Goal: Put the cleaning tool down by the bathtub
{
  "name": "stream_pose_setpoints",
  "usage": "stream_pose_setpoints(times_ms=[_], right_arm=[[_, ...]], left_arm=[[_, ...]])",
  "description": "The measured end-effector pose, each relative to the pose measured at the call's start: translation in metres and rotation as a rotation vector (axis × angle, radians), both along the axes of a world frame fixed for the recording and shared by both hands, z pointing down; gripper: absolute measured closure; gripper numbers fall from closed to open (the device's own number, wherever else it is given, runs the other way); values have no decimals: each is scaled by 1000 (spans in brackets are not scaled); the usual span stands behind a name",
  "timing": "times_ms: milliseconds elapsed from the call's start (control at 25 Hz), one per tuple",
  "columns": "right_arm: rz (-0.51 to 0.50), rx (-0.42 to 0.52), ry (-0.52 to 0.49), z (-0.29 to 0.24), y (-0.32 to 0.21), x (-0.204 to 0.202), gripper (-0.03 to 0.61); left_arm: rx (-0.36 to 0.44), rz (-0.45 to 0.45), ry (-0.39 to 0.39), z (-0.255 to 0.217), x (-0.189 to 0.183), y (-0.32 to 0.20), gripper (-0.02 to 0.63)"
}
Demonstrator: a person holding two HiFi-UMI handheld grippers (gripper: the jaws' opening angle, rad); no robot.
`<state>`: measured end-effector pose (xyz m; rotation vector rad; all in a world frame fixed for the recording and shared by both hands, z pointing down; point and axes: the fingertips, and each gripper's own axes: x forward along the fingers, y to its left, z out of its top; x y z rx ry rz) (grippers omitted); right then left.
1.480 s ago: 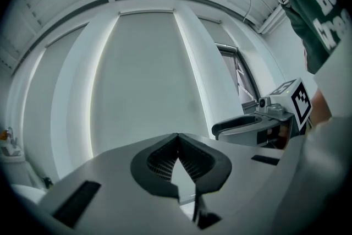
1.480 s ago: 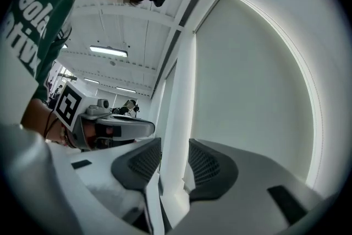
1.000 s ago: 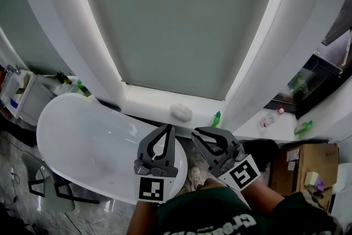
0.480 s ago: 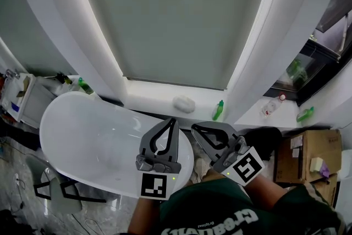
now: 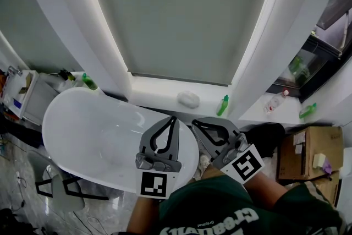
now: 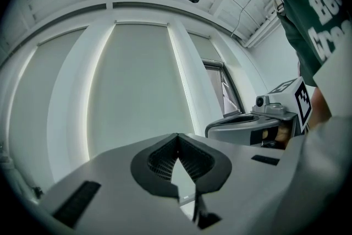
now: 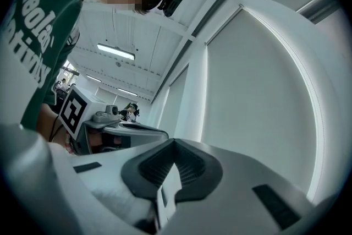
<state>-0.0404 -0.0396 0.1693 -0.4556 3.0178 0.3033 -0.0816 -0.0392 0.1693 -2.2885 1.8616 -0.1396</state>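
Left gripper (image 5: 173, 118) and right gripper (image 5: 194, 121) clenched, empty; white tool (image 5: 188, 99) looks parked on ledge (image 5: 151, 88) by tub (image 5: 82, 124); back off clear of it.

Bright white strips glow down both sides of the window blind (image 5: 181, 14) and glare off the bathtub (image 5: 82, 129) rim below me; the floor (image 5: 22, 184) lies dim. Cameras on my left tool (image 5: 174, 118) and right tool (image 5: 193, 122) bend the room fisheye, corners black, near parts soft. A ceiling lamp (image 7: 115, 52) shines behind.

Green bottle (image 5: 222, 105), cardboard box (image 5: 301, 152)
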Motion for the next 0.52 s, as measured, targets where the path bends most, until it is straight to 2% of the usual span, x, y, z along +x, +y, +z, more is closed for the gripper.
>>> stream_pose_setpoints(times_ms=[520], right_arm=[[-11,38,33,-4,5,-6,565]], left_arm=[[20,17,-18,-5,1,3,607]])
